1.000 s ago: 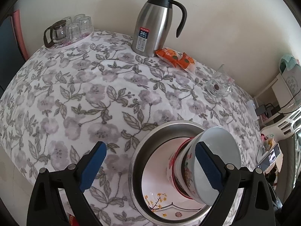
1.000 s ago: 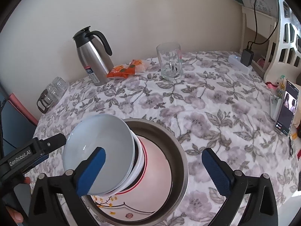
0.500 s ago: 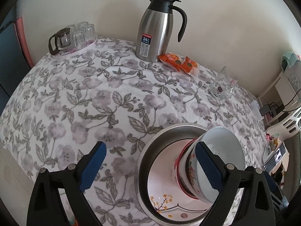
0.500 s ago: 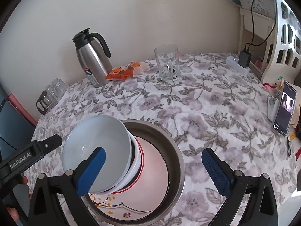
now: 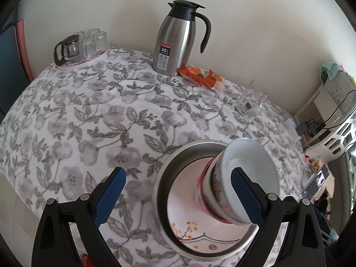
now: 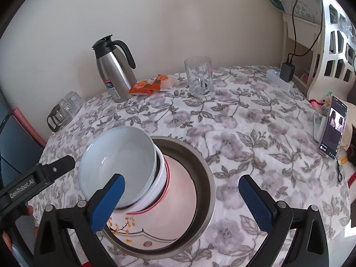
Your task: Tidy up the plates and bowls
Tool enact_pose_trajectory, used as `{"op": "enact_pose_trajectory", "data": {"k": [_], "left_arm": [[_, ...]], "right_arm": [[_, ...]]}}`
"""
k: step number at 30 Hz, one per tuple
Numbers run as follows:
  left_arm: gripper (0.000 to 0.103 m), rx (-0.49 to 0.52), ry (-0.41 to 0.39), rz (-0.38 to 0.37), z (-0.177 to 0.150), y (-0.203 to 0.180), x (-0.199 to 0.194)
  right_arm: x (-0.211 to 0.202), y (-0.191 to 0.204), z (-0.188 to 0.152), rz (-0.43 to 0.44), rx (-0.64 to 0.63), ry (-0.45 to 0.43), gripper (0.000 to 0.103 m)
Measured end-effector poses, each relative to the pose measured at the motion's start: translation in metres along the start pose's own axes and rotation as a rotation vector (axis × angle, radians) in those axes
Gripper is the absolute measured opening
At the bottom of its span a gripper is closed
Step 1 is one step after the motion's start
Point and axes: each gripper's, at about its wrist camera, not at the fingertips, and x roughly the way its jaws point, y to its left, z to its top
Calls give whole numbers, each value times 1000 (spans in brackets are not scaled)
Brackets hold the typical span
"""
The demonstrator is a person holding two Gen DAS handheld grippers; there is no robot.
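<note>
While the floral tablecloth is lying spread across the table, a small tray of upturned glasses with a glass pot is sitting at the far left corner by the wall; just to its right a steel thermos jug is standing upright, with orange snack packets lying beside its base; further right a clear glass mug is standing on the cloth, well apart from the dishes.

Near the table's front edge a wide steel basin is resting on the cloth; a plate with a yellow blossom pattern is lying flat inside it; a stack of bowls is sitting on that plate, the top one plain and pale inside, the lower ones rimmed in red, the whole stack seeming to lean toward the left in the right wrist view.

The left gripper is hanging with its blue pads spread wide, gripping nothing; its right pad is showing in front of the bowl stack, though whether it is touching I cannot tell; its body is also showing at the left of the right wrist view, with fingers of a hand beneath it.

The right gripper is likewise gaping wide and empty above the basin; its left pad is overlapping the top bowl's rim in view.

At the far right a phone is propped upright with its screen lit; a charger is plugged in near a white shelf.
</note>
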Motion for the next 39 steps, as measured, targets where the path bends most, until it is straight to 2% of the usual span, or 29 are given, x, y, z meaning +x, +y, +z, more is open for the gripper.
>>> {"op": "enact_pose_trajectory", "data": {"k": [6,11,17,22,31,39], "left_arm": [[96,1,-8,11,-14,4,-5],[96,-6,-4,77,-25,10,-9],[96,7,11,80,-42,11,-12],[96,42,60,102,-58,4,-8],[96,87,166,127,-82,-2,5],[96,85,249,112,-102,-2,14]], "right_arm": [[-9,-1,-13,28,-11,-19,103],[-13,-5,-25,43,-18,-22,103],[-14,-13,-39,55,-29,-15,103],[-11,-18,-48,43,-53,10,103],[11,-26,-68,-15,-118,116,103],[13,-31,-72,-24,-124,121,103]]}}
